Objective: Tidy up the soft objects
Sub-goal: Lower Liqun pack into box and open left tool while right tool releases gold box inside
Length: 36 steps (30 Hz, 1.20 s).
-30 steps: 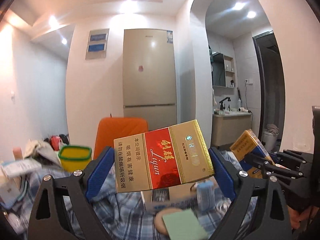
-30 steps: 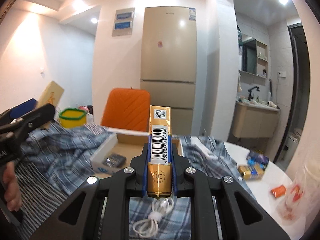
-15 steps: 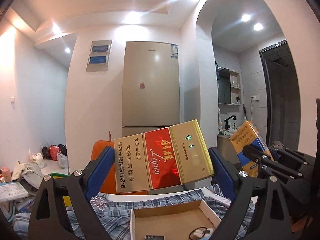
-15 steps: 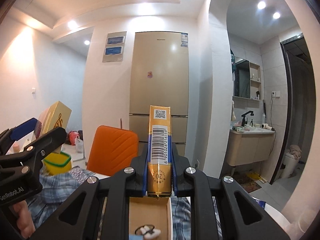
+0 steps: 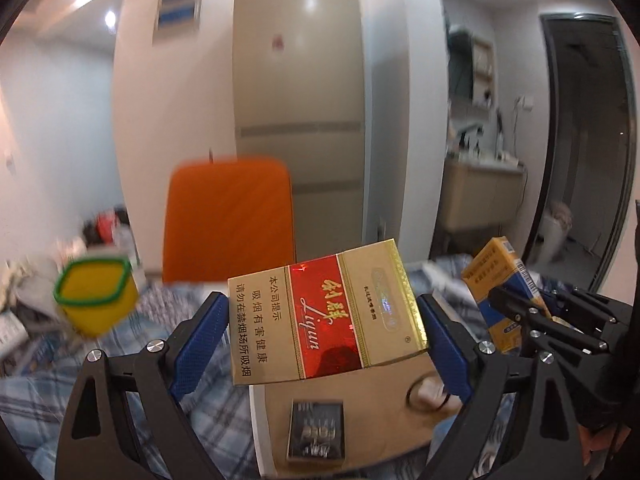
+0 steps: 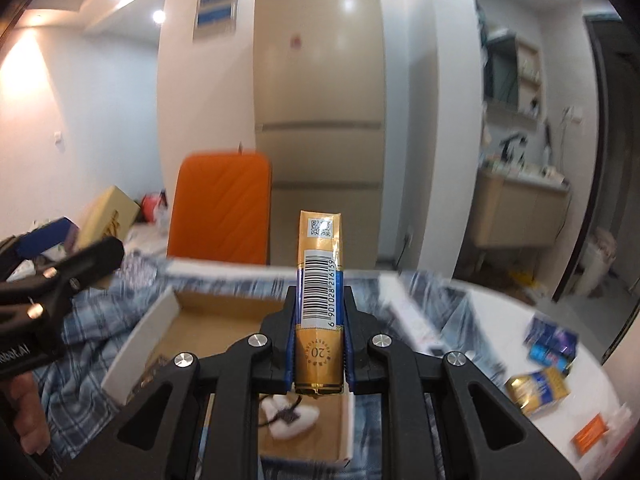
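Both views have dropped since half a second ago, so the cardboard box [image 6: 224,320] on the plaid cloth [image 5: 224,432] now fills more of the lower frame, and blur smears most of the background.

Your left hand-held gripper [image 5: 324,344] stands wide, its blue pads pressed on the short ends of the red-and-gold pack [image 5: 324,316], held tilted above the box. Its lower edge hides part of the box floor, where 1 dark pack [image 5: 316,430] lies flat.

Your right hand-held gripper [image 6: 319,340] is clamped narrow on the gold-and-blue pack [image 6: 319,292], upright with the barcode facing you; its bottom end covers part of a white earphone bundle [image 6: 290,426] in the box.

On the bare table [image 6: 500,320] to the right, 2 blurred packs [image 6: 538,390] lie beyond the cloth; their print is unreadable. An orange chair [image 6: 220,208] stands behind.
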Available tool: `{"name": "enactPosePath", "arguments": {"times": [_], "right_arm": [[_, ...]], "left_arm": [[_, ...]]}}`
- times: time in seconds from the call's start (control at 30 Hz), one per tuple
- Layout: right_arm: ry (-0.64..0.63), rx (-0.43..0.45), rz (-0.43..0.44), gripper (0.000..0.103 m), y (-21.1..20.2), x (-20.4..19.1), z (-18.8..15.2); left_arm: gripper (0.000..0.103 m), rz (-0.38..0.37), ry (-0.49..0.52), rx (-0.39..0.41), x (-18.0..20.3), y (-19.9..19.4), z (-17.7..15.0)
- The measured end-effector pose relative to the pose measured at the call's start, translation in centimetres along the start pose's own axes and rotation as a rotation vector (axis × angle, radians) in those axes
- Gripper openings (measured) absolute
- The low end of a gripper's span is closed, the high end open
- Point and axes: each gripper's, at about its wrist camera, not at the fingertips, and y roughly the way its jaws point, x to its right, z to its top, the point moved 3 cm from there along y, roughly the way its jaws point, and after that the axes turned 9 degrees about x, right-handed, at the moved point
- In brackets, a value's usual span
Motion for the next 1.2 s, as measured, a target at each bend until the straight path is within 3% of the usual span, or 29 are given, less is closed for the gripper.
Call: {"name": "enactPosePath", "arguments": {"times": [0.1,0.3,0.53,0.8,0.87,0.93,0.97,1.0,1.2], "right_arm": [[-0.023,-0.078,0.020,0.018,1.7,-0.3,-1.4],[-0.072,-0.183,-0.008,0.018,3.8,-0.6,-4.0],[-0.077,-0.261,-0.024,0.018,4.9,0.4,-5.4],[-0.041,-0.291,-0.008,0.019,5.2,1.0,-5.8],[-0.021,-0.298,0.004,0.024,5.1,1.1,-5.7],[0.012,-0.306,0.025,0.038,5.2,1.2,-5.6],[0.024,-0.300,0.028,0.054,5.1,1.3,-5.5],[0.026,-0.285,0.022,0.062,4.9,1.4,-5.4],[0.017,-0.234,-0.017,0.062,4.2,1.9,-4.6]], "left_arm": [[0.092,-0.005,-0.015,-0.072,-0.1,1.2,-1.1],[0.092,-0.027,-0.005,-0.144,0.2,2.2,-2.7],[0.092,-0.024,0.020,-0.172,0.6,3.0,-3.3],[0.092,-0.026,0.023,-0.169,0.4,3.2,-3.2],[0.092,-0.027,0.023,-0.168,0.4,3.2,-3.2],[0.092,-0.027,0.020,-0.168,0.4,3.2,-3.2],[0.092,-0.027,0.019,-0.167,0.4,3.2,-3.2],[0.092,-0.027,0.018,-0.165,0.3,3.1,-3.1],[0.093,-0.032,0.015,-0.170,0.1,3.3,-3.2]]}}
